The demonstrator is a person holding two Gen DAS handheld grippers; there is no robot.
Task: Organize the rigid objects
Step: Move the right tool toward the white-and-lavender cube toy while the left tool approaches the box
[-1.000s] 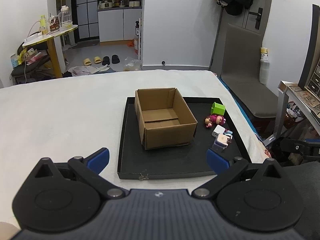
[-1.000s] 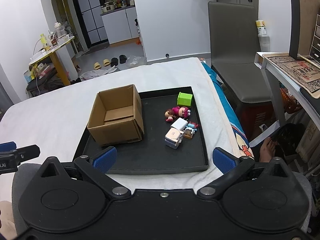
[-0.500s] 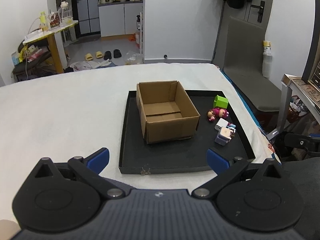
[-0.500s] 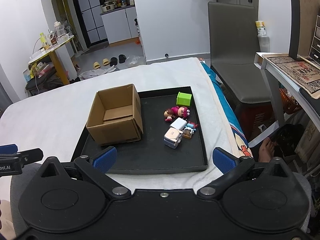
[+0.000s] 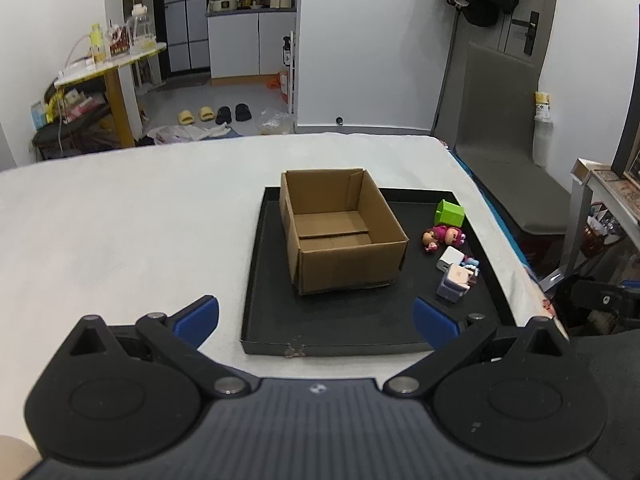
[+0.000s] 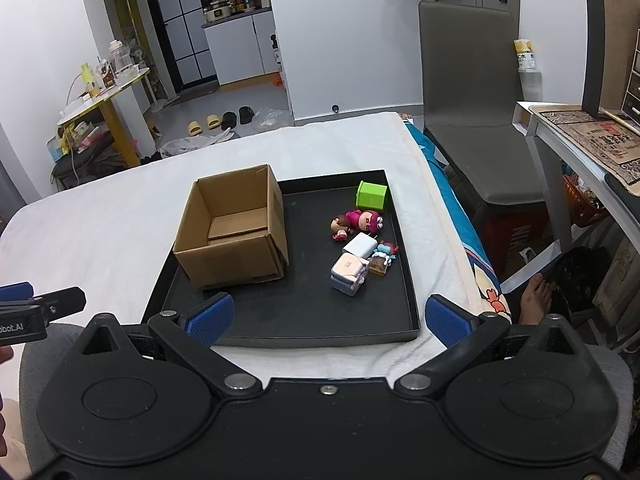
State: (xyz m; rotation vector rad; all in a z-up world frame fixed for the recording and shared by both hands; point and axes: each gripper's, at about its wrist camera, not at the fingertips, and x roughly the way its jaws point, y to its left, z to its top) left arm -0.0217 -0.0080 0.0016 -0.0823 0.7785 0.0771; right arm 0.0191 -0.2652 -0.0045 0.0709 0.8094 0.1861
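White cloth covers the bed-like surface where the work is laid out, with a kitchen doorway and a grey chair beyond. Both tongs hang back over its near edge: the left gripper and the right gripper each have their blue pads spread wide and hold nothing.

Ahead of them lies one shallow black rectangular tray. On its left half stands one open brown cardboard box, and its floor looks bare, so by my reading nothing has been sorted yet and the whole job remains.

On the tray's right half, apart from the box, the loose pieces lie in a cluster, six as far as I can count:
- one green plastic cube, farthest back
- one pink-and-brown toy figure lying on its side
- one white square charger
- one small blue-and-red figurine
- one small brown bottle-like piece
- one pale lilac-and-white block, nearest the tongs

The middle ones touch or overlap, so the count there is uncertain.
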